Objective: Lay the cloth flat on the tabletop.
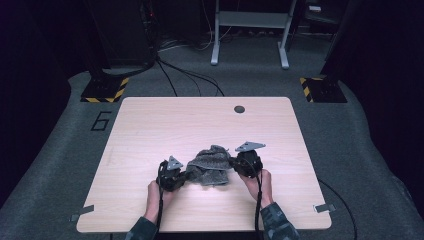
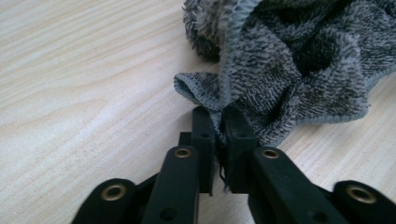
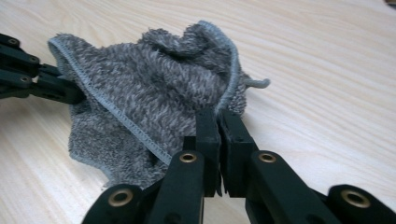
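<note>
A crumpled grey terry cloth (image 1: pixel 210 165) lies on the front middle of the wooden table (image 1: pixel 200 125). My left gripper (image 1: pixel 186 175) pinches the cloth's left hemmed edge; in the left gripper view its jaws (image 2: pixel 219 114) are shut on a fold of the cloth (image 2: pixel 299 60). My right gripper (image 1: pixel 234 165) holds the cloth's right side; in the right gripper view its jaws (image 3: pixel 217 116) are shut on the hem of the cloth (image 3: pixel 154 93). The left gripper (image 3: pixel 70 93) also reaches into that view at the cloth's far corner. A hand holds each gripper from the table's front edge.
A dark round grommet (image 1: pixel 239 109) sits near the table's far edge. Metal clips (image 1: pixel 322 207) stick out at the front corners. On the carpet behind stand a grey desk frame (image 1: pixel 250 30), cables, and stands with yellow-black striped bases (image 1: pixel 105 90).
</note>
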Demonstrator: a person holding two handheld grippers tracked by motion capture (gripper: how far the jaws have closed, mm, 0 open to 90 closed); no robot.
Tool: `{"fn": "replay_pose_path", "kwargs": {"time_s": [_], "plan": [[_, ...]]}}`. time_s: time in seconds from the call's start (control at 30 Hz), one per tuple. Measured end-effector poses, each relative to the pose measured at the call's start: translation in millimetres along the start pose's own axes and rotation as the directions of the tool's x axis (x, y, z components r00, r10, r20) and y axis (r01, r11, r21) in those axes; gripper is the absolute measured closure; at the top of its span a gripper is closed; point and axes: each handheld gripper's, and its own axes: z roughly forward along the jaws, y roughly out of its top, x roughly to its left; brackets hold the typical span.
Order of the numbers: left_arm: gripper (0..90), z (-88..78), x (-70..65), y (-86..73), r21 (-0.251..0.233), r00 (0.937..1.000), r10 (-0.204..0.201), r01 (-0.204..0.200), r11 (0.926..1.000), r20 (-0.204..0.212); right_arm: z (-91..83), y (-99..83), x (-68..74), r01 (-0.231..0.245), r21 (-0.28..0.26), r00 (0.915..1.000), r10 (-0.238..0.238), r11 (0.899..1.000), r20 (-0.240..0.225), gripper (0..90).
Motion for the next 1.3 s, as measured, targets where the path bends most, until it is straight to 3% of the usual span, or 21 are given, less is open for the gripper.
{"fn": "replay_pose_path", "kwargs": {"time_s": [0.27,0.4,0.57,0.83,1.1,1.17,1.23,1.27,1.3], "plan": [[87.1,-13.5,13.0,5.8,-0.034,0.9980,-0.029,0.027,0.9991,-0.056,-18.1,4.2,-16.6,-0.016,-0.044,0.9987,0.018,0.999,0.048,87.7],[87.2,-24.7,21.4,12.1,-0.052,0.9949,-0.014,0.008,0.9986,-0.100,-26.1,4.5,-23.9,-0.027,-0.058,0.9975,0.031,0.998,0.064,87.7],[87.3,-35.9,28.7,16.0,-0.078,0.9929,-0.019,0.010,0.9969,-0.117,-33.7,1.9,-31.4,-0.036,-0.067,0.9960,0.041,0.997,0.079,87.6],[87.3,-40.6,27.6,12.5,-0.078,0.9976,-0.010,0.004,0.9969,-0.069,-42.6,-14.2,-33.1,-0.042,-0.056,0.9968,0.046,0.998,0.066,86.8],[87.8,-31.3,31.5,4.6,-0.019,0.9990,-0.025,0.024,0.9995,-0.036,-37.4,-30.2,-35.5,-0.075,-0.035,0.9965,0.077,0.997,0.034,87.9],[88.0,-27.8,38.0,8.0,-0.009,0.9989,-0.033,0.033,0.9994,-0.032,-33.7,-27.8,-37.3,-0.076,-0.037,0.9967,0.077,0.996,0.026,88.7],[88.2,-22.4,46.3,16.7,0.004,0.9976,-0.024,0.025,0.9997,-0.064,-27.9,-17.6,-41.8,-0.049,-0.056,0.9980,0.051,0.997,0.037,89.5],[88.4,-20.7,50.6,23.1,0.000,0.9971,-0.029,0.029,0.9996,-0.070,-20.3,0.5,-51.2,-0.044,-0.055,0.9987,0.046,0.997,0.023,89.8],[88.4,-18.9,58.5,34.7,-0.016,0.9967,-0.042,0.041,0.9990,-0.069,-16.3,14.7,-56.3,-0.034,-0.052,0.9987,0.036,0.998,0.037,89.9]]}}
